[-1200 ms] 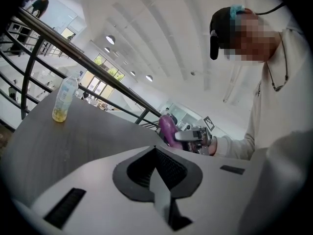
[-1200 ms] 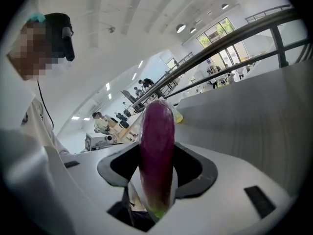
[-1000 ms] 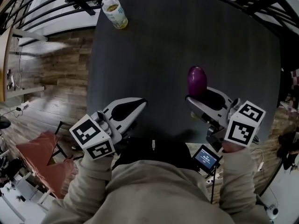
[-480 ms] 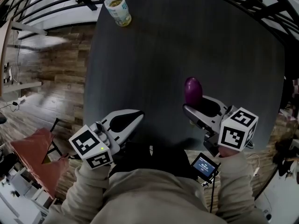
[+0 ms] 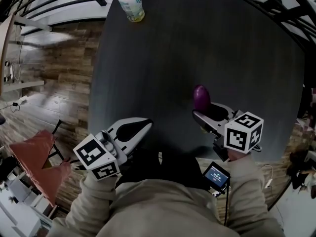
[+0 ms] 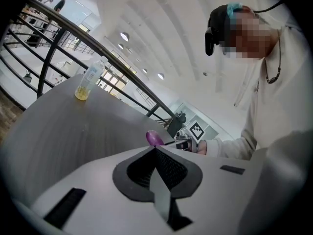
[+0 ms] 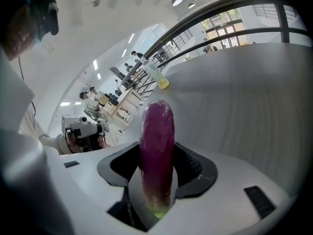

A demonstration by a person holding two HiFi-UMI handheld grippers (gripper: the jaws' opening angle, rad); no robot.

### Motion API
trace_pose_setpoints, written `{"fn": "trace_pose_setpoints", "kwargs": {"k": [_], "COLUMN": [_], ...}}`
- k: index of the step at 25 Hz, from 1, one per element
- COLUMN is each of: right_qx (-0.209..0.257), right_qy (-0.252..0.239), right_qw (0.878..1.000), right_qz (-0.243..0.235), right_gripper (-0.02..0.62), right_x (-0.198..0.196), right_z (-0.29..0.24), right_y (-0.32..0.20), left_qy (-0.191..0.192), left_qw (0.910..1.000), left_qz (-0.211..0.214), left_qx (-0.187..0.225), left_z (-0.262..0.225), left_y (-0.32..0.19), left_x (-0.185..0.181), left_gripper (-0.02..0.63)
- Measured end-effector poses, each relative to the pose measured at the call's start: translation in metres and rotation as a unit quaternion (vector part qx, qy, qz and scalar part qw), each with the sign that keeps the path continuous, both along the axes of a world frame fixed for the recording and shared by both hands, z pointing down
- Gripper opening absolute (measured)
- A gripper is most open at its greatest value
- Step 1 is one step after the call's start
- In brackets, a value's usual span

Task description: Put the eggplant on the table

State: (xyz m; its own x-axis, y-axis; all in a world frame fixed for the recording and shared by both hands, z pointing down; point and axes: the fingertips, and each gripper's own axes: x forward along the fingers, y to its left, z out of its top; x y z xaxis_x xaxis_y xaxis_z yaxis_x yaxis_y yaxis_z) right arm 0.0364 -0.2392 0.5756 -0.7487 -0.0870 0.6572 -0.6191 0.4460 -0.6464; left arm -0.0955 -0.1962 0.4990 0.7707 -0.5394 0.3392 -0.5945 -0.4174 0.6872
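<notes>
Glossy purple elongated eggplant (image 7: 157, 146), smooth skin, pale green stem end sitting low at the jaw base, rounded tip sticking out past the jaws. Right gripper (image 5: 206, 111) clenched on its sides, jaws spread wide around it. Eggplant sits over the near part of the dark grey table (image 5: 197, 43); contact with the tabletop unclear. Left gripper (image 5: 146, 123) jaws pressed together, nothing between.

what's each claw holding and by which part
The right claw holds the eggplant by its greenish stem end, with the purple tip sticking out past the jaws. The left claw is shut and empty.
</notes>
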Motion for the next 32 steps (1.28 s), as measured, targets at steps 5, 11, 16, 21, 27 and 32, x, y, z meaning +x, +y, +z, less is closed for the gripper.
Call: {"fn": "trace_pose_setpoints", "kwargs": {"k": [5, 11, 16, 21, 27, 32], "right_qx": [-0.019, -0.037, -0.054, -0.061, -0.06, -0.055], "right_qy": [0.025, 0.059, 0.096, 0.119, 0.144, 0.153], "right_qw": [1.0, 0.998, 0.994, 0.991, 0.988, 0.986], "right_qz": [-0.001, 0.002, -0.007, -0.003, -0.014, -0.019], "right_gripper": [0.221, 0.221, 0.221, 0.221, 0.221, 0.236], "right_x": [0.006, 0.016, 0.026, 0.038, 0.043, 0.044], "right_z": [0.021, 0.046, 0.063, 0.074, 0.085, 0.087], "right_y": [0.003, 0.011, 0.022, 0.027, 0.03, 0.029], "left_qy": [0.023, 0.025, 0.029, 0.032, 0.03, 0.031], "left_qw": [0.9997, 0.9997, 0.9995, 0.9995, 0.9995, 0.9995], "left_qz": [-0.003, 0.002, 0.006, 0.007, 0.009, 0.01], "left_qx": [0.006, 0.007, 0.006, 0.004, 0.003, 0.003], "left_z": [-0.005, -0.004, -0.004, -0.003, -0.003, -0.004], "left_y": [0.001, 0.004, 0.006, 0.005, 0.004, 0.003], "left_x": [0.001, 0.002, 0.003, 0.008, 0.006, 0.007], "left_gripper": [0.006, 0.006, 0.006, 0.006, 0.006, 0.006]}}
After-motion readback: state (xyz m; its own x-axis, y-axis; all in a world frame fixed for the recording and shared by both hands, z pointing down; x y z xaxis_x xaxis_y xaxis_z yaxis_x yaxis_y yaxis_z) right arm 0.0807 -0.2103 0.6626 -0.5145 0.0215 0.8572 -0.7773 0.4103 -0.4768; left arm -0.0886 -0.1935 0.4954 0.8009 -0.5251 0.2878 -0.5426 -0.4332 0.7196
